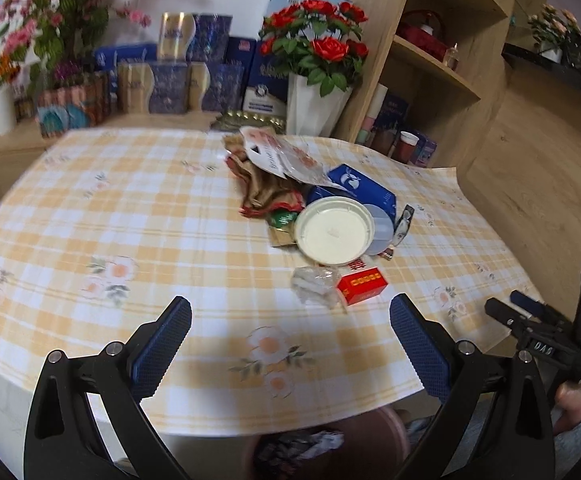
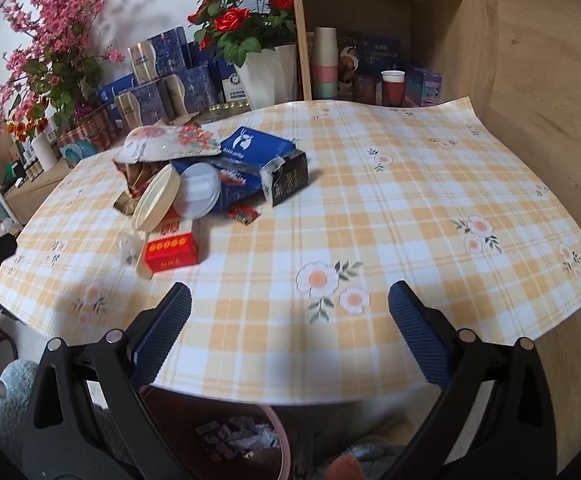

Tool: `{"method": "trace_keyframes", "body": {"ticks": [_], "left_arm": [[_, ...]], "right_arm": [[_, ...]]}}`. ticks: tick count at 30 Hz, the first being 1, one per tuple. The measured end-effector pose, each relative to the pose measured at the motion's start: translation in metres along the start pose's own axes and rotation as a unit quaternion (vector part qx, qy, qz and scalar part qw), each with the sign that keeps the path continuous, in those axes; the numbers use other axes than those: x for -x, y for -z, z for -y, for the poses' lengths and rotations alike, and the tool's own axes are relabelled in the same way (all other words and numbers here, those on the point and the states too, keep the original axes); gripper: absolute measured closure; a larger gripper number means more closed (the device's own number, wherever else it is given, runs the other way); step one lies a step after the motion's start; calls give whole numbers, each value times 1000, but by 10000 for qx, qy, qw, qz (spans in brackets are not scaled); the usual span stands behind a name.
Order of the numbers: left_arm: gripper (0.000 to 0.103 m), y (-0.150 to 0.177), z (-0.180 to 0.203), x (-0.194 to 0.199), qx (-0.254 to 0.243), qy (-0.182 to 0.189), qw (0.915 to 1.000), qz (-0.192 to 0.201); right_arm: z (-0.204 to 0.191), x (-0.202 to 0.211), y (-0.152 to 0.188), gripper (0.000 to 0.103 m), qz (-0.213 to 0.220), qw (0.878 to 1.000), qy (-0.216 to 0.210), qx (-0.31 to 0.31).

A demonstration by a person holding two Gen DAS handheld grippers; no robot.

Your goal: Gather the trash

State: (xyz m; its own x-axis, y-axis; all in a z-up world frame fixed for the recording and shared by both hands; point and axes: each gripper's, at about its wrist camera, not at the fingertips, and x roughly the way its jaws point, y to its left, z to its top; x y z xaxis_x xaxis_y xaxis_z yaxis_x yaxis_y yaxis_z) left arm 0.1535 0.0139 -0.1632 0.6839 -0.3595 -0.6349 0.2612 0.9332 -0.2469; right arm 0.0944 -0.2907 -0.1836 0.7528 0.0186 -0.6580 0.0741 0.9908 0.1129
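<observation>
A heap of trash lies on the yellow checked tablecloth (image 1: 130, 220): a small red box (image 1: 361, 285) (image 2: 172, 250), a crumpled clear wrapper (image 1: 316, 282), a cream round lid (image 1: 333, 230) (image 2: 156, 196), a blue carton (image 1: 364, 188) (image 2: 256, 146), a black box (image 2: 288, 176) and brown and white snack bags (image 1: 266, 184). My left gripper (image 1: 290, 344) hangs open over the table's near edge, short of the red box. My right gripper (image 2: 289, 332) is open too, nothing between its fingers, with the heap to its upper left. A brown bin (image 1: 330, 444) (image 2: 246, 436) with scraps inside sits under the table edge.
Red roses in a white vase (image 1: 314, 92), pink flowers (image 2: 54, 40) and blue and gold boxes (image 1: 178, 76) line the back. A wooden shelf (image 1: 430, 60) with cups stands at the right. A hand (image 1: 574, 400) holds the other gripper's handle at the lower right.
</observation>
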Motion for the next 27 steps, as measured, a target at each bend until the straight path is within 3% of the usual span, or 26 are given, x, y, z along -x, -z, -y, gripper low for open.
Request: {"method": "trace_keyframes", "body": {"ticks": [9,16,21,22,23,26,27], "left_arm": [[6,-32,28,-93,-137,579,9960,-670],[6,-51,53,-140,-797,426,9920,-879],[6,-64,55,-156,-782,449,9917,-913],[10,-64,57,-156,-847,389,9917,-889],[24,-64,59,-156,-901,366,9914,-875],[52,-61,64,-157,-941,552,9886,-1033],[55,-61,64,-157,-888,661,9881,-1068]], "right_arm": [[8,-28,-10,6,-18,9997,-204,-165],[18,-36,-11,6,-25,9993,-261,-259],[27,-41,-9,6,-79,9986,-302,-434],[28,-41,-9,6,-82,9984,-305,-459],[30,-42,-8,6,-84,9983,-310,-485],[32,-43,-8,6,-103,9980,-342,-523],[32,-44,-8,6,-105,9980,-341,-530]]}}
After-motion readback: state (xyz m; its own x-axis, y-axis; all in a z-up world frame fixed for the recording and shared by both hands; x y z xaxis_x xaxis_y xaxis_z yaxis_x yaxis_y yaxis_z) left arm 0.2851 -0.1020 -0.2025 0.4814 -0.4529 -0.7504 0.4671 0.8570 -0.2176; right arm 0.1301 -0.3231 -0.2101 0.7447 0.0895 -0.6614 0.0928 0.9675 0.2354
